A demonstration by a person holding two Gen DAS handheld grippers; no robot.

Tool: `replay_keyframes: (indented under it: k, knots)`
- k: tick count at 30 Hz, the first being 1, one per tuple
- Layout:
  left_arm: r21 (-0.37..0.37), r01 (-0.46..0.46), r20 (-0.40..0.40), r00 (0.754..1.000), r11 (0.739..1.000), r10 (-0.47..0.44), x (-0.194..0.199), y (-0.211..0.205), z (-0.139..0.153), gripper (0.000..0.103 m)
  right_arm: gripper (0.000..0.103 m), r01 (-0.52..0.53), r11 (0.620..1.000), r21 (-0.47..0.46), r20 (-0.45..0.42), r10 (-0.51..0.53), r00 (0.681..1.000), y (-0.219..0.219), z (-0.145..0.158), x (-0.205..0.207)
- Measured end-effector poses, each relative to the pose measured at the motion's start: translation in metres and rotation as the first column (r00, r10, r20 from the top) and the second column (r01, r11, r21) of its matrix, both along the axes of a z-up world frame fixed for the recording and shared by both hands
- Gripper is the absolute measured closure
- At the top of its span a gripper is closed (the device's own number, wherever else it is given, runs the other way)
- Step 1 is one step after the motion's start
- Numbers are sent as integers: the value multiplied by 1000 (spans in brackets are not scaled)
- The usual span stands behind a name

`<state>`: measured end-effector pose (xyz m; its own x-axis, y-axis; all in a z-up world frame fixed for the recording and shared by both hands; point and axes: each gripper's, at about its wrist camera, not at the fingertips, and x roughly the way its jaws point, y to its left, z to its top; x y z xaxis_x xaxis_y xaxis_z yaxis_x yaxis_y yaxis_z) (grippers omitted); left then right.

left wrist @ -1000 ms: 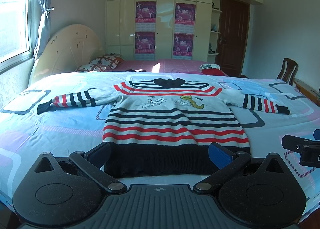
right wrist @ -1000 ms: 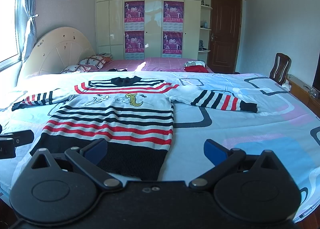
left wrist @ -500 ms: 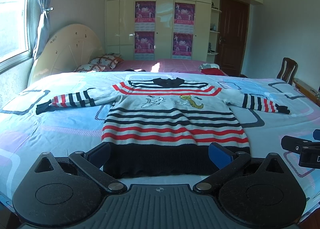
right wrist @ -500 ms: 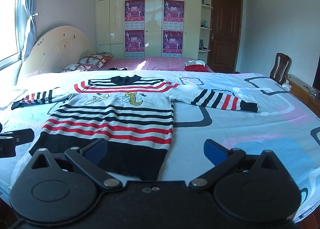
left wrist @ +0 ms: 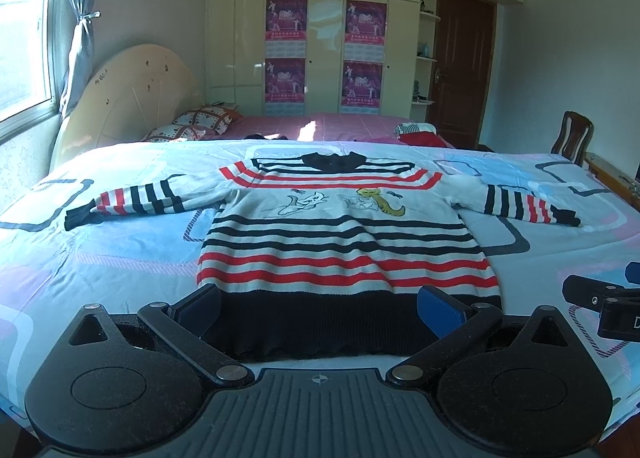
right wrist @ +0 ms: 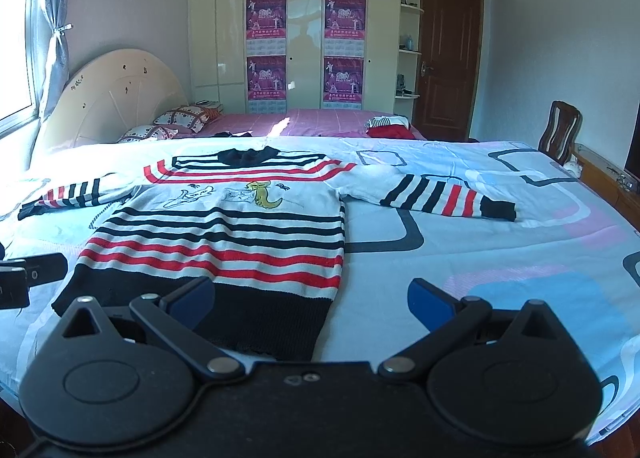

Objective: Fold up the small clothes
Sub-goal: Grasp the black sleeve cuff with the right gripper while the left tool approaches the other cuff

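Striped sweater (left wrist: 340,242) lies flat on the bed (left wrist: 100,258), sleeves spread. Left gripper (left wrist: 320,308) and right gripper (right wrist: 312,300) hover at its black hem, both spread wide, holding nothing.

In the left wrist view, the striped sweater (left wrist: 344,258) appeared marginally larger than one second earlier. Its collar (left wrist: 332,160) sat slightly higher in the frame and its dark hem (left wrist: 352,322) slightly lower. The left sleeve cuff (left wrist: 76,220) at the left edge moved a little further left and down. The right gripper (left wrist: 596,304), at the right edge of that view, dropped slightly. In the right wrist view, the collar (right wrist: 244,156) drifted slightly up and to the left, and the headboard (right wrist: 116,98) in the upper left rose a little. All shifts were small.
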<state>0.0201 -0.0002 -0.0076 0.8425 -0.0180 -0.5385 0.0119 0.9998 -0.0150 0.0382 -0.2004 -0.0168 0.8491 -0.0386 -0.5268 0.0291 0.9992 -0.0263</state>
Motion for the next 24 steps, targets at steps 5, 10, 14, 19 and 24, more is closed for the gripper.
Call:
replay_keyframes:
  k: [5,10,14,19,24]
  knots:
    - [-33,-24,8,1000,999,24,19,19,2,0,0,17,1000,19,21,-18,1000,-9,0,23]
    - [-51,-61,29,998,997,62,63,46,2,0,11,81,996,43,63,-84,994,-25,7,64]
    - [-87,-14,27,999,996,16,120,63,-2,0,23,169,984,57,92,-173,981,-46,14,100]
    - [-31,-5,34,999,1000,6,181,72,-12,0,47,293,948,125,80,-304,949,-94,10,148]
    - [-21,-51,-11,999,998,51,233,79,-32,0,61,380,894,236,36,-399,916,-152,-9,184]
